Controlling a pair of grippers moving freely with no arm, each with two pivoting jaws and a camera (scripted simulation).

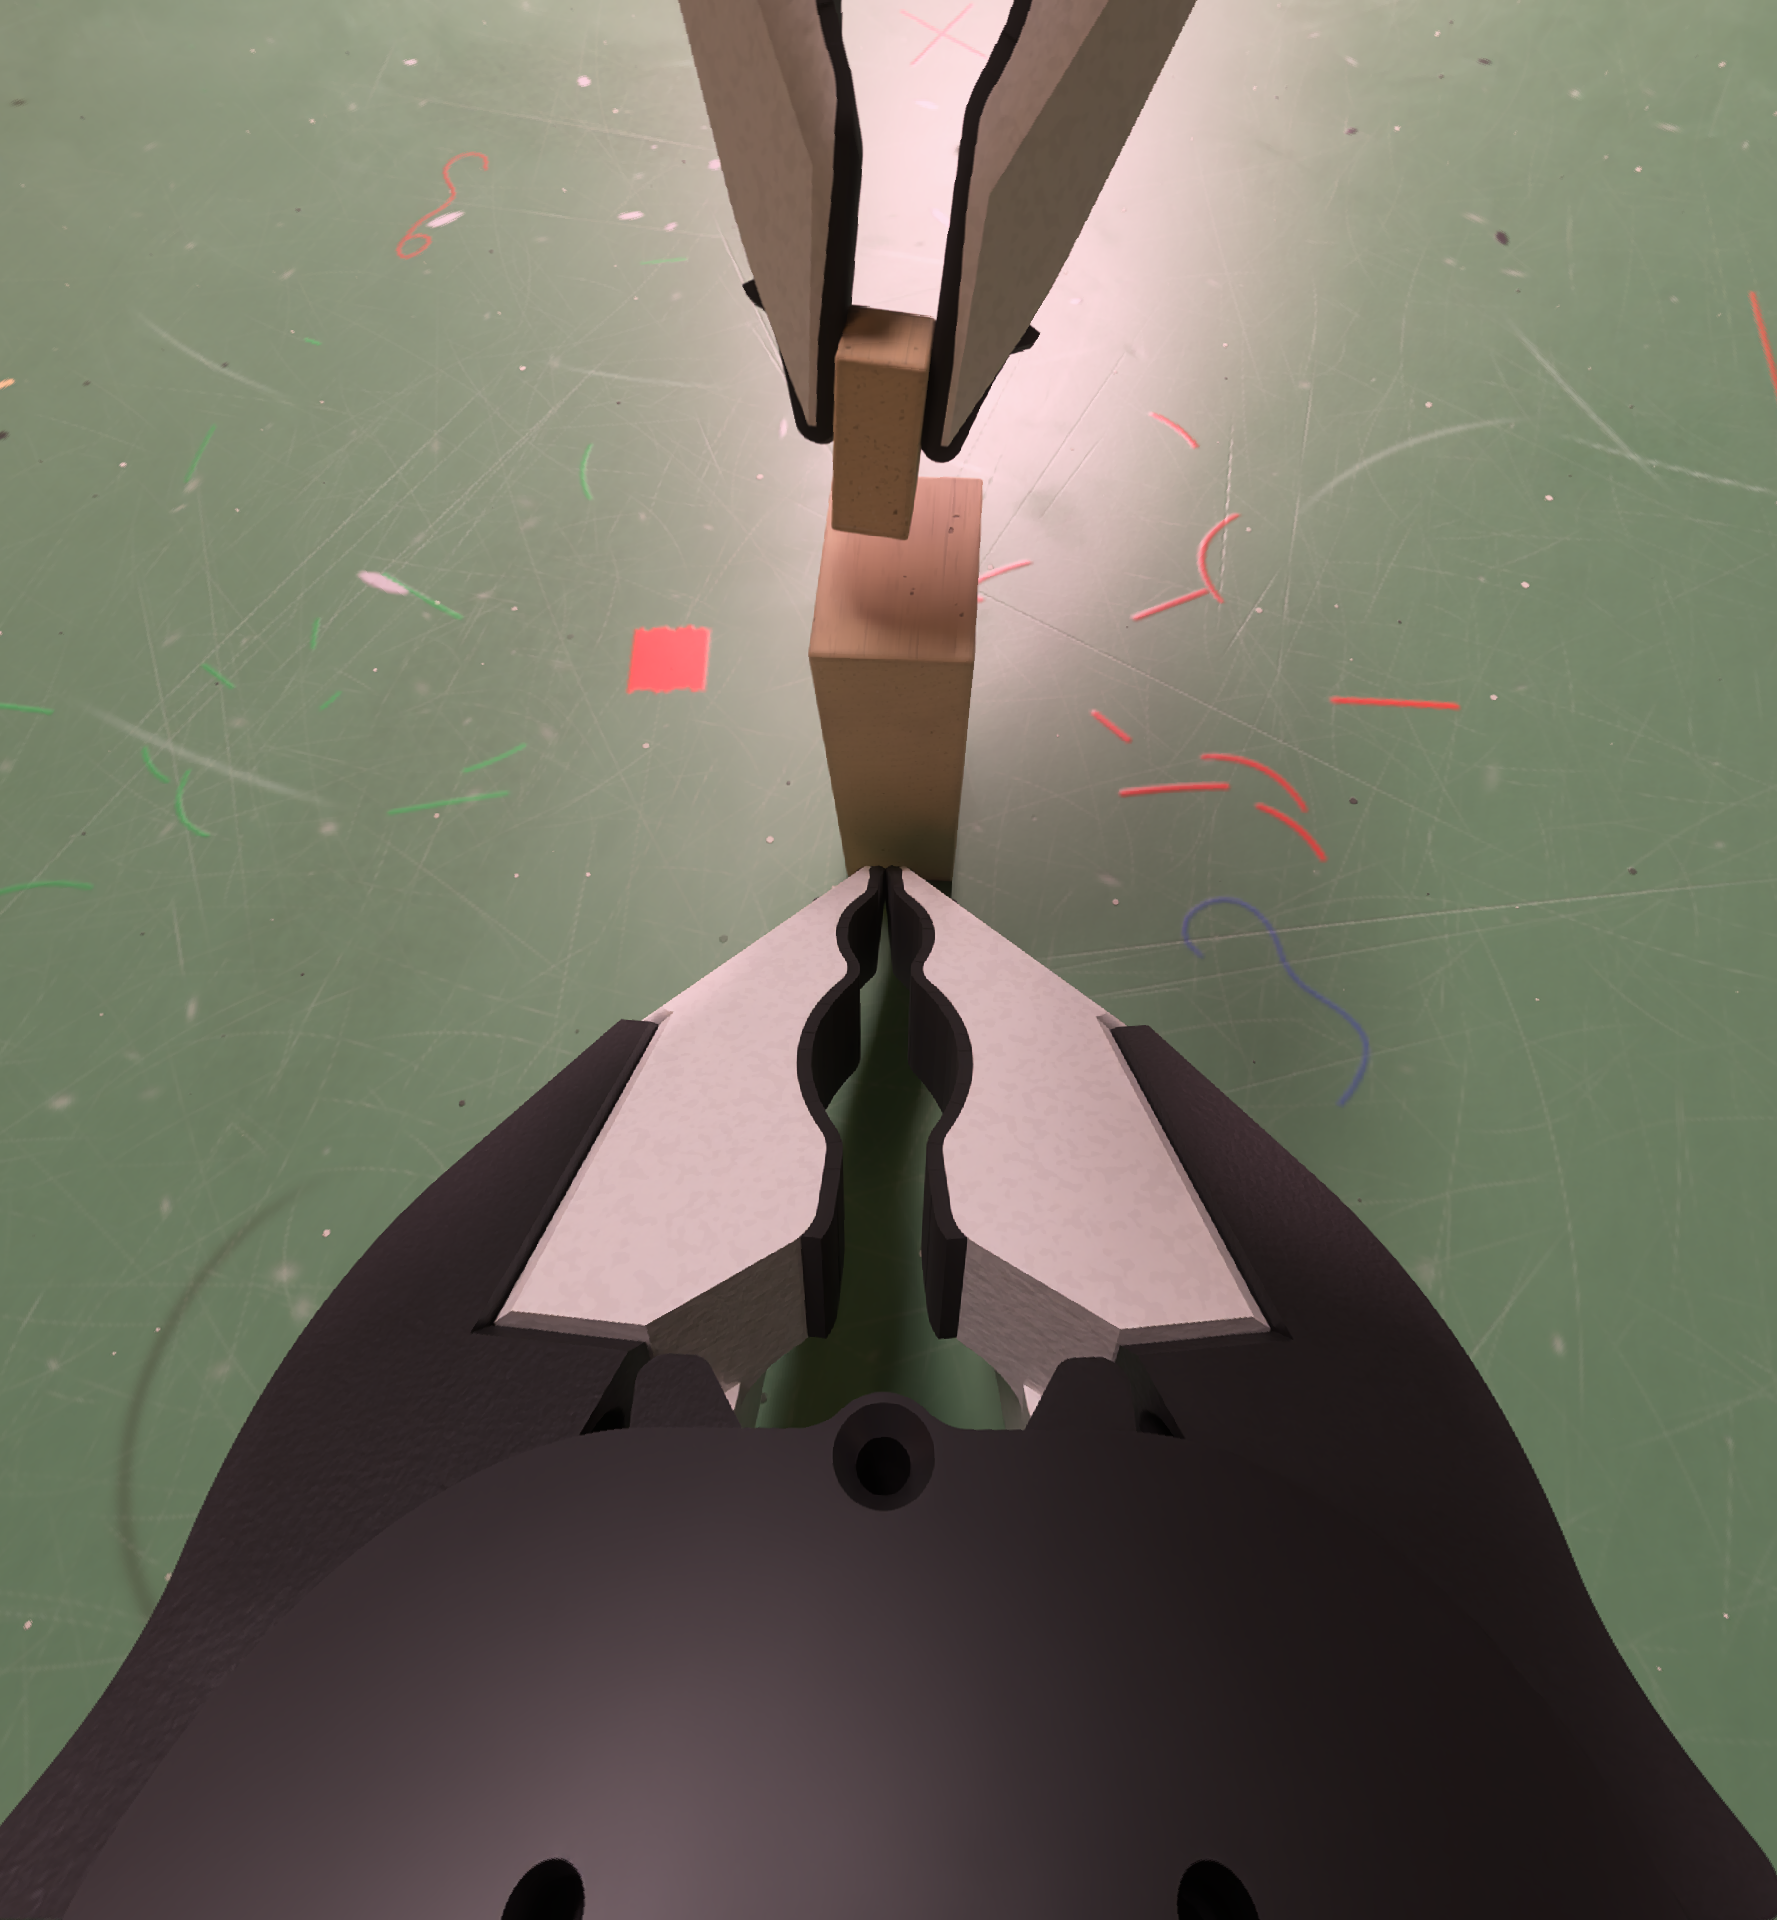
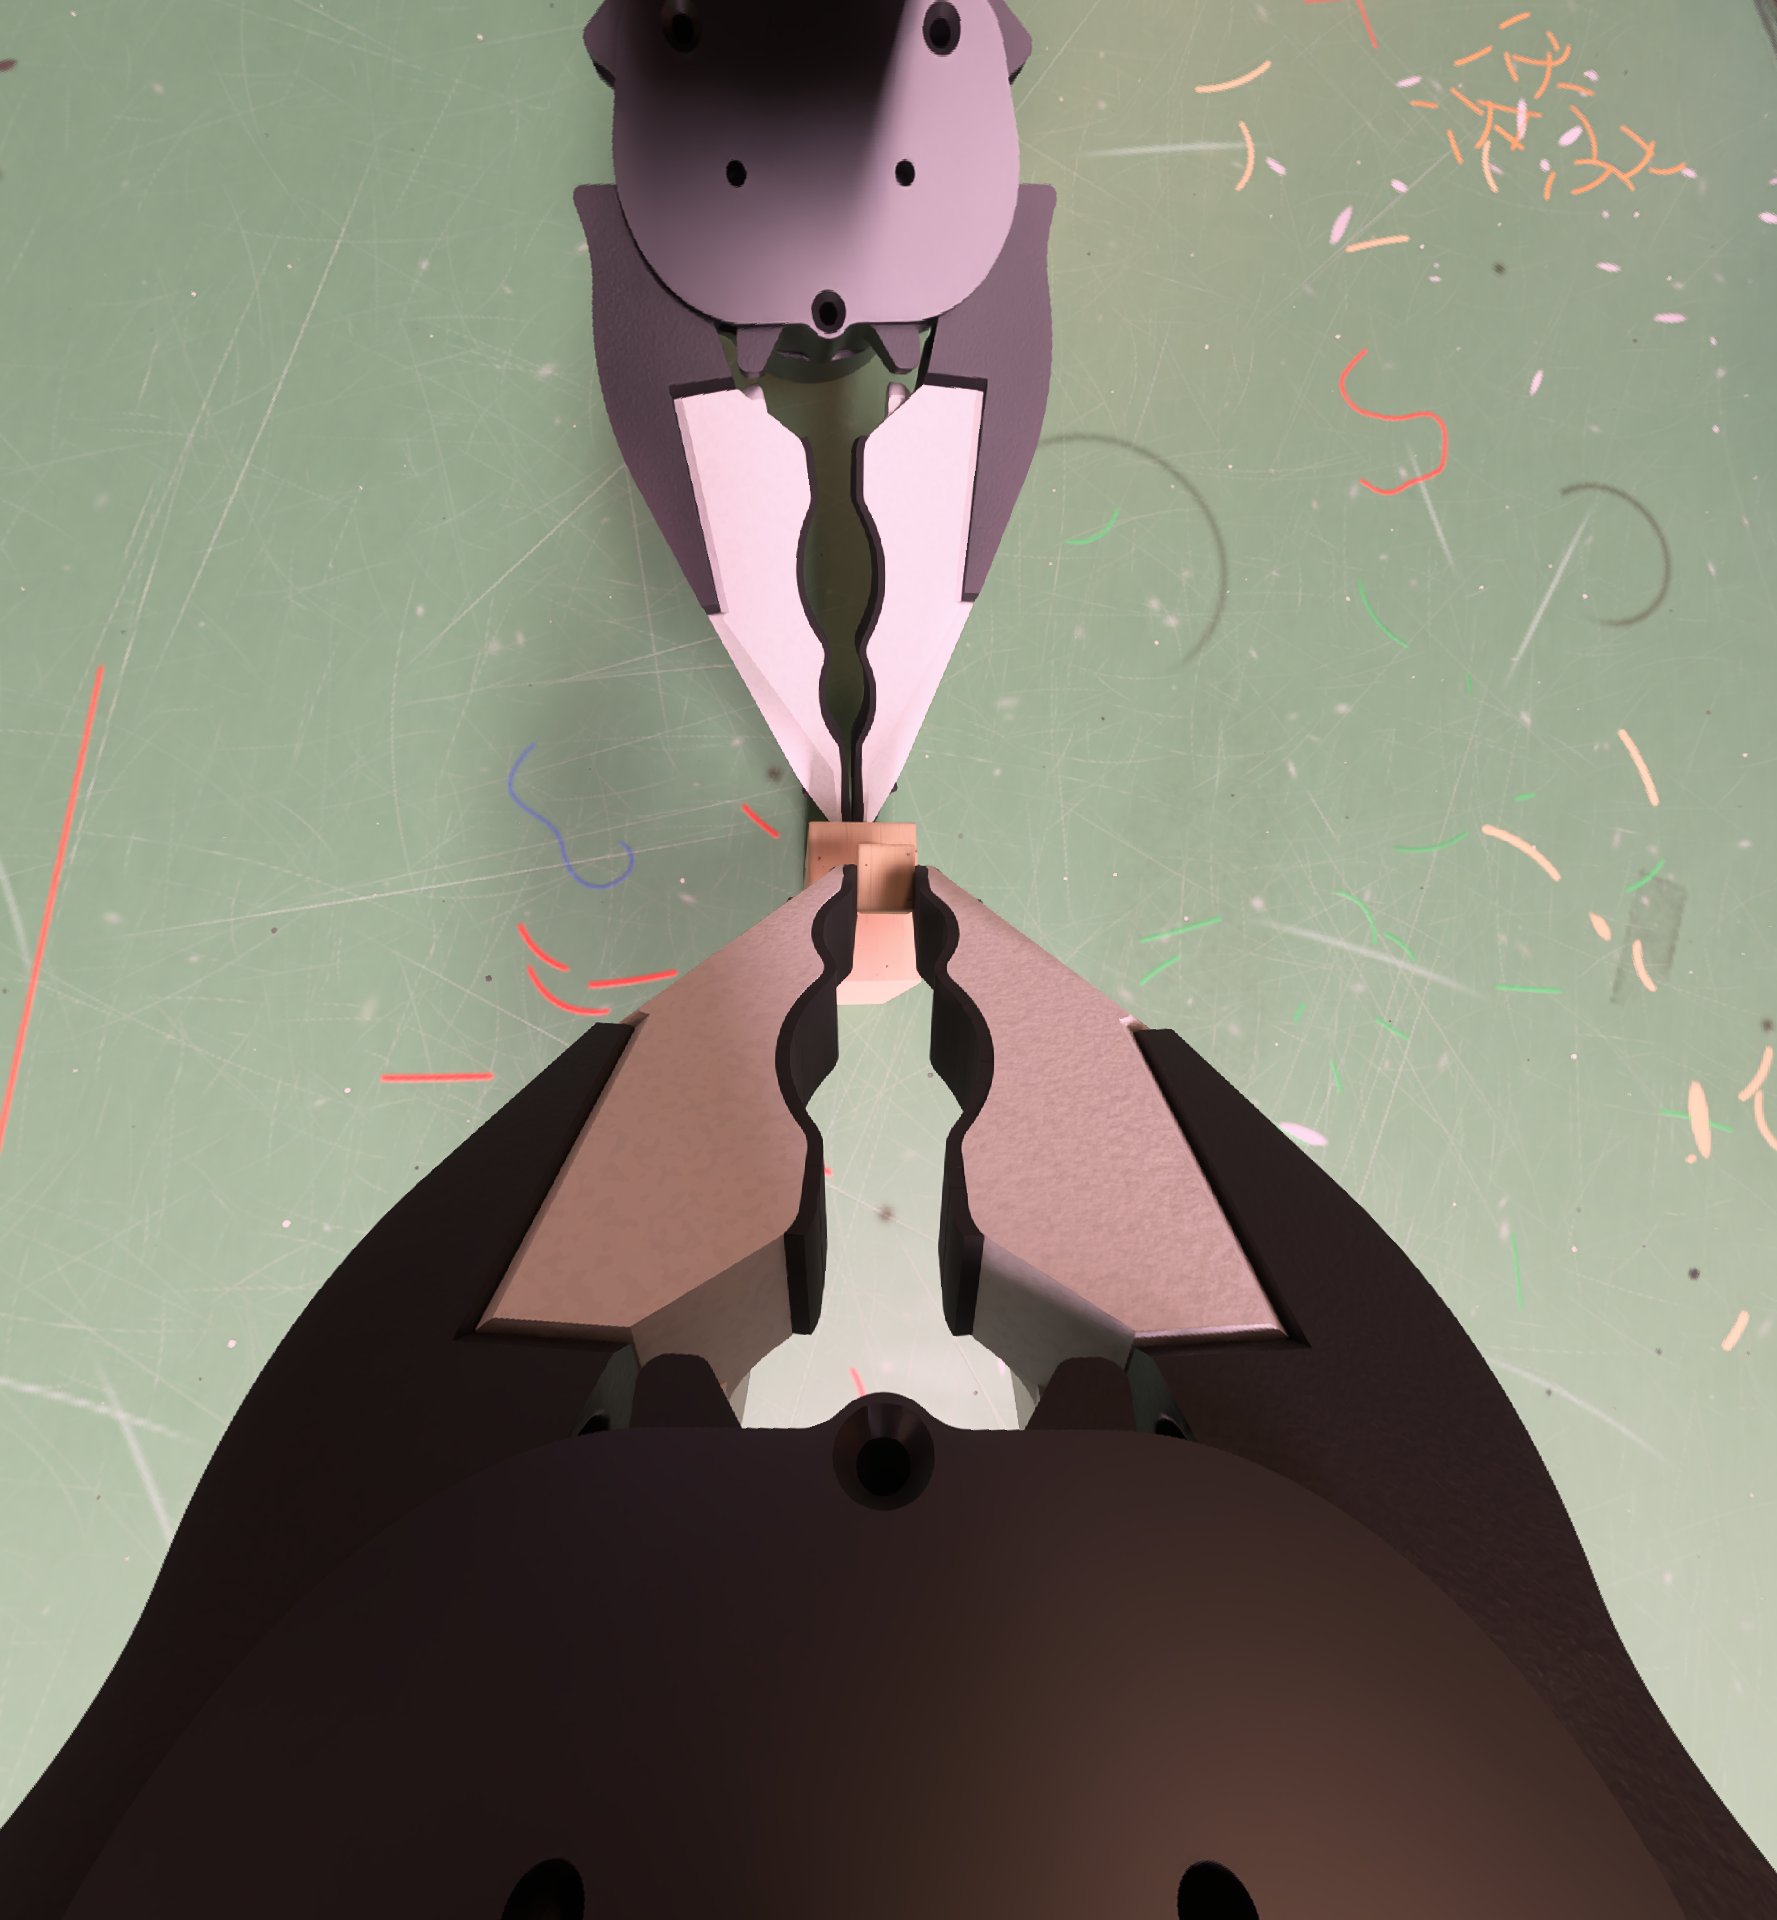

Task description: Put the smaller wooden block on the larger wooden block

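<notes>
**Small block held over the large one**

We cannot tell whether the smaller block (image 1: 871, 442) touches the larger block (image 1: 894, 665) under it; the right gripper (image 2: 882, 883) hides most of both in its own view. We count two blocks, two grippers. The right gripper's fingers clamp the smaller block; the left gripper (image 1: 886, 871), fingertips together, sits by the larger block's base on the green table (image 1: 344, 935)

I seem to be at a well-used workbench, perhaps a workshop or lab. The green counter (image 1: 344, 987) is scratched and speckled, scribbled with red, green, orange and blue pen strokes, a red square patch (image 1: 668, 659), and faint ring marks (image 2: 1622, 556).
</notes>
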